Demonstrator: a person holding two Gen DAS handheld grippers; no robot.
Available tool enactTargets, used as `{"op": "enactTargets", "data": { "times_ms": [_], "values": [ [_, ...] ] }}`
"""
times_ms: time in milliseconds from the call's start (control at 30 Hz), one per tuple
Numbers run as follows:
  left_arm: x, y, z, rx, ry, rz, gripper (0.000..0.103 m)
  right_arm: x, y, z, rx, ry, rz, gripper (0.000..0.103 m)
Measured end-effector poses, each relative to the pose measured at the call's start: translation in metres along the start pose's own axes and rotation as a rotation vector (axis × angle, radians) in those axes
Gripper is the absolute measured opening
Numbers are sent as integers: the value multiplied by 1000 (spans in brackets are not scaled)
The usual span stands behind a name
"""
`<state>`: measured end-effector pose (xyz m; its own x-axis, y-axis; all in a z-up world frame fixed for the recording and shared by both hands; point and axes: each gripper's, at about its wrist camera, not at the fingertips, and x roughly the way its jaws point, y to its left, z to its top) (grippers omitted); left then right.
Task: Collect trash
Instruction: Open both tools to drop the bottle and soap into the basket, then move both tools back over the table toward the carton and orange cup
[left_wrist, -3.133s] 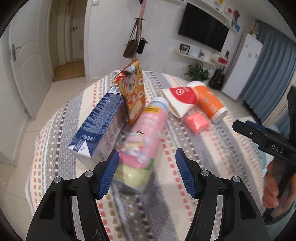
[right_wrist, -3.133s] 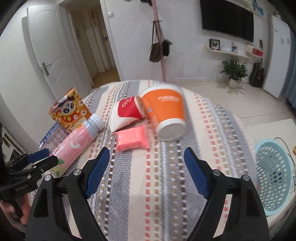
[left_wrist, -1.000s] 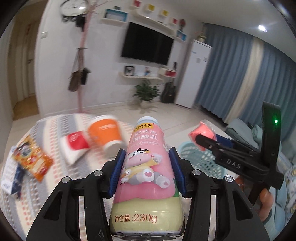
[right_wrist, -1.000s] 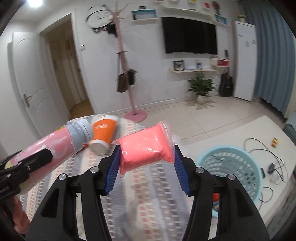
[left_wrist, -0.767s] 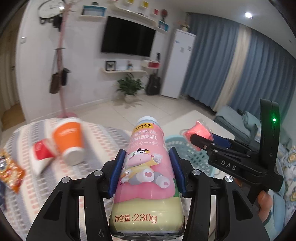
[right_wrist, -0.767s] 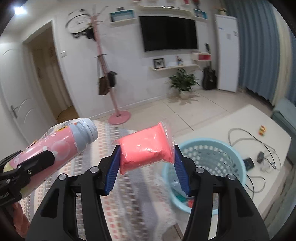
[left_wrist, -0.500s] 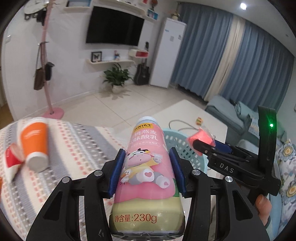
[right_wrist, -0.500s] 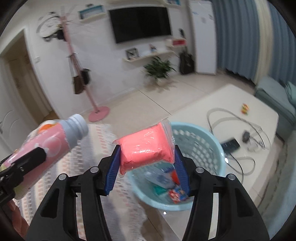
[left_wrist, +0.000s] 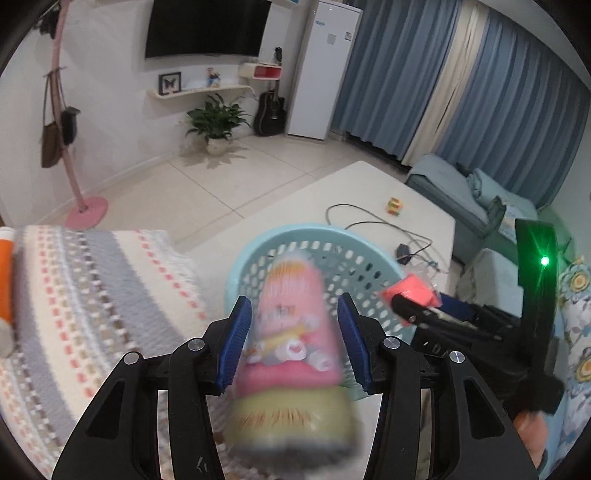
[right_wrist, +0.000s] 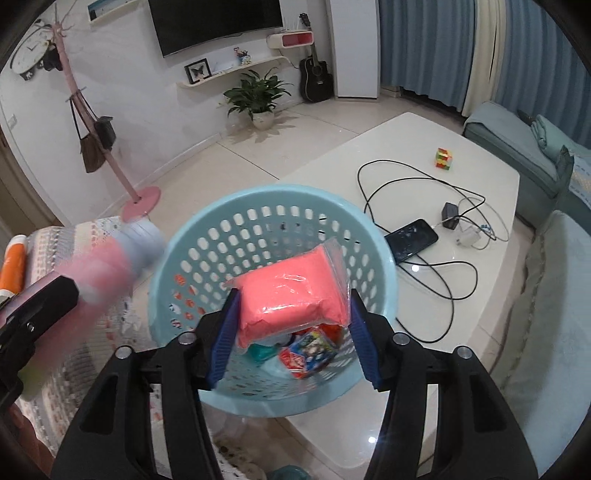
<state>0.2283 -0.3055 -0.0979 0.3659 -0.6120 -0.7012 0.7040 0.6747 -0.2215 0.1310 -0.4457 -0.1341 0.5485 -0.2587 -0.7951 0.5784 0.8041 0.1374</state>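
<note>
Left claw part-open, pink bottle between pads, cap pointing forward-down over basket.

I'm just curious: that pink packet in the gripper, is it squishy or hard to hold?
Probably soft: the pink packet bulges unevenly between the right gripper pads. Its glossy clear wrap looks slippery, and the loose sealed edge sticking up seems floppy. Likely light, since the packet stays put held only by its sides above the basket.
</note>
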Motion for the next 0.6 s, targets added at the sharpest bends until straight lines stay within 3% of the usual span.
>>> {"op": "enactTargets", "data": {
  "times_ms": [100,367,600],
  "values": [
    [-1,-3,3,-5,-15,-17,58,-3,-8,2,15,-2,8,62],
    [-28,-1,-7,-14,-47,-13,58,-22,-17,7,41,-34,38,68],
    [-75,7,-18,-46,-114,0,58,-56,9,9,-6,-83,92,69]
  ]
}}
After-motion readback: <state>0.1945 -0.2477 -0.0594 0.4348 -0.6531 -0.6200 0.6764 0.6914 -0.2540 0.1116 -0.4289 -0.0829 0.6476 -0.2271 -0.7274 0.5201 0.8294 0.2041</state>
